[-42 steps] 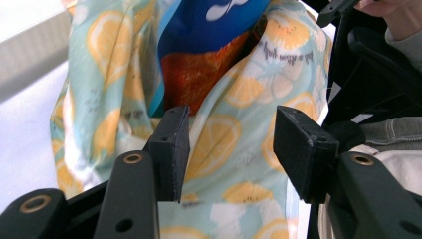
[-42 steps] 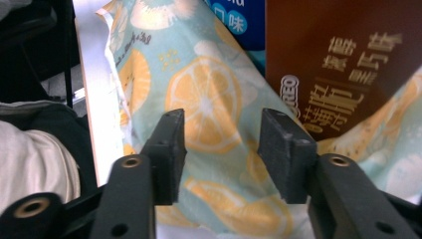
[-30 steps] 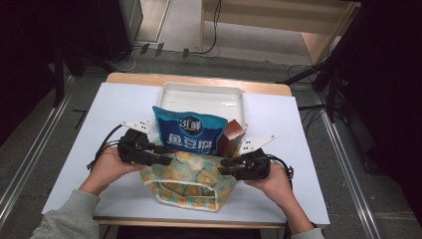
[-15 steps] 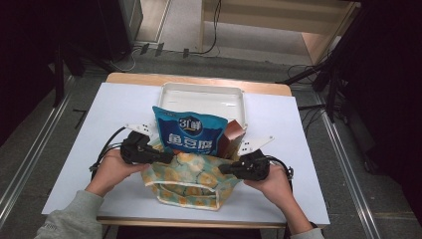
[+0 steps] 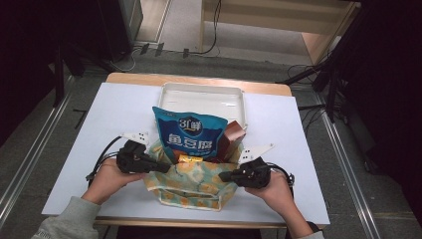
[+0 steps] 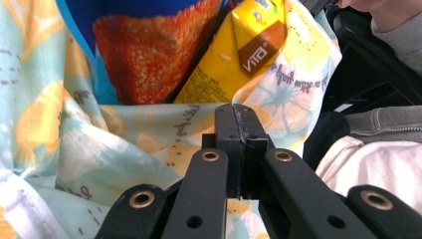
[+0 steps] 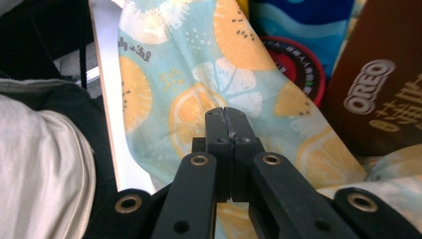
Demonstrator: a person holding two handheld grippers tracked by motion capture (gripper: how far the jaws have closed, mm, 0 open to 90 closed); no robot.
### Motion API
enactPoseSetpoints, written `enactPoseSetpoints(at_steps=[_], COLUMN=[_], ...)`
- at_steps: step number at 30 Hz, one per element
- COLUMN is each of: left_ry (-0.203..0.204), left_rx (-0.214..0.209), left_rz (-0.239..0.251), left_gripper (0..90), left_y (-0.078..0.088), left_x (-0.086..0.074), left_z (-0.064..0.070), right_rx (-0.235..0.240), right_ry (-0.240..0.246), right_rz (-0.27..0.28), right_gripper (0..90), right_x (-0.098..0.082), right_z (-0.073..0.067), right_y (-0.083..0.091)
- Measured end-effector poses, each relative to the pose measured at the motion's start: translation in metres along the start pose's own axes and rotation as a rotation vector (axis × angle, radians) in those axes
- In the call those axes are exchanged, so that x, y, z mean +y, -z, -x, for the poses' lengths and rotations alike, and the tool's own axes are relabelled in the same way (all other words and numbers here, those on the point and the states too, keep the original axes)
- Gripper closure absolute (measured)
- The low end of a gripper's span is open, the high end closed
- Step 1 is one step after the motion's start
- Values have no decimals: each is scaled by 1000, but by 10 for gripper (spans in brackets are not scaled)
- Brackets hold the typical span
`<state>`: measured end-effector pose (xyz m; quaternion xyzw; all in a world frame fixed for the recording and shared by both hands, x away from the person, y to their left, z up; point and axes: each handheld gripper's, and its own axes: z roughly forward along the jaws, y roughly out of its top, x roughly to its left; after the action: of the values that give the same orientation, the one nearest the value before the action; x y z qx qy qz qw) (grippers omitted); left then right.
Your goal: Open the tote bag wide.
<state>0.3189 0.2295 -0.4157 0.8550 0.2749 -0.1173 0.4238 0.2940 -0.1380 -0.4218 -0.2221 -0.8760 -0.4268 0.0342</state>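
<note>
Tongs, 2 (image 5: 163, 169) (image 5: 225, 176), pinch 1 cloth bag (image 5: 196, 181) holding 1 blue snack packet (image 5: 189, 134).

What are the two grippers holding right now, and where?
Both are shut on the fabric bag: left gripper on its left rim, right gripper on its right rim.

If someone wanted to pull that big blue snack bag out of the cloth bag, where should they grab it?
Probably by its top edge, coming straight down from above. The blue snack bag stands upright and sticks out well above the cloth bag, so the flat sealed top is free to pinch. Its lower part is wedged beside the yellow drink carton and brown Oreo box.
</note>
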Motion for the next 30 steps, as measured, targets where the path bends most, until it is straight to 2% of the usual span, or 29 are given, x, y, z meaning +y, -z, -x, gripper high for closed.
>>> enactPoseSetpoints(at_steps=[6, 9, 15, 17, 20, 24, 30], left_ry=[11, 18, 11, 14, 29, 58, 69], left_rx=[-6, -25, -35, -27, -22, -25, -22], left_rz=[18, 20, 9, -4, -18, -1, -25], left_gripper=[900, 900, 900, 900, 900, 900, 900], left_y=[-3, -4, -5, -6, -8, -10, -13], left_x=[-3, -5, -8, -10, -14, -17, -18], left_z=[-2, -4, -2, -1, -3, -9, -13], right_rx=[14, 18, 24, 26, 26, 23, 20], right_ry=[13, 13, 17, 21, 26, 33, 35], right_rz=[8, 14, -8, -11, -24, -25, -38], right_gripper=[900, 900, 900, 900, 900, 900, 900], right_x=[-4, -6, -8, -9, -10, -14, -21], right_z=[0, 0, -3, -4, -5, -2, 5], right_y=[-3, -4, -7, -8, -9, -10, -12])
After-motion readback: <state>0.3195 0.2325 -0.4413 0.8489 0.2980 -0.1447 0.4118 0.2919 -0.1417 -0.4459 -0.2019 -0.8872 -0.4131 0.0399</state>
